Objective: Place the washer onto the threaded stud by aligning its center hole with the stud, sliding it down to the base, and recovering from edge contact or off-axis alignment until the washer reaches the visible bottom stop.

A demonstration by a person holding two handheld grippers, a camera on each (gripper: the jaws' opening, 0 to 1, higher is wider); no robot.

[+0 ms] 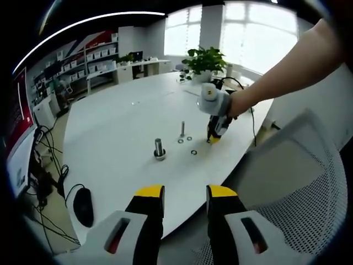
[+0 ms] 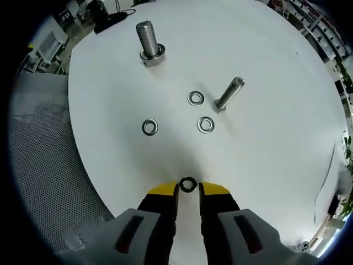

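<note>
Washer (image 2: 188, 184) sits between the yellow tips of the right gripper (image 2: 188, 189), low in the right gripper view at 6 o'clock; jaws stand narrowly apart with the dark ring in the gap, looks pinched or about to be, but firm grip vs. just resting on the white table (image 2: 265, 165) — cannot tell. Task reads as early: no washer on the slim stud (image 2: 228, 94) yet, alignment and slide-down all left to do. Stud stands at about 1 o'clock from the held washer, well apart. Three loose washers lie flat round its foot: one (image 2: 195, 99) just beside it at its 9 o'clock, one (image 2: 206, 125) at its 7 o'clock, one (image 2: 149, 127) further out toward 8 o'clock. Thick bolt (image 2: 149, 42) with its nut stands at 11 o'clock, far side. In the left gripper view the left gripper (image 1: 185, 194) hangs off the table edge, jaws released with a clear gap, holding nothing; right gripper there at 1 o'clock, tips down on the table near the stud.
</note>
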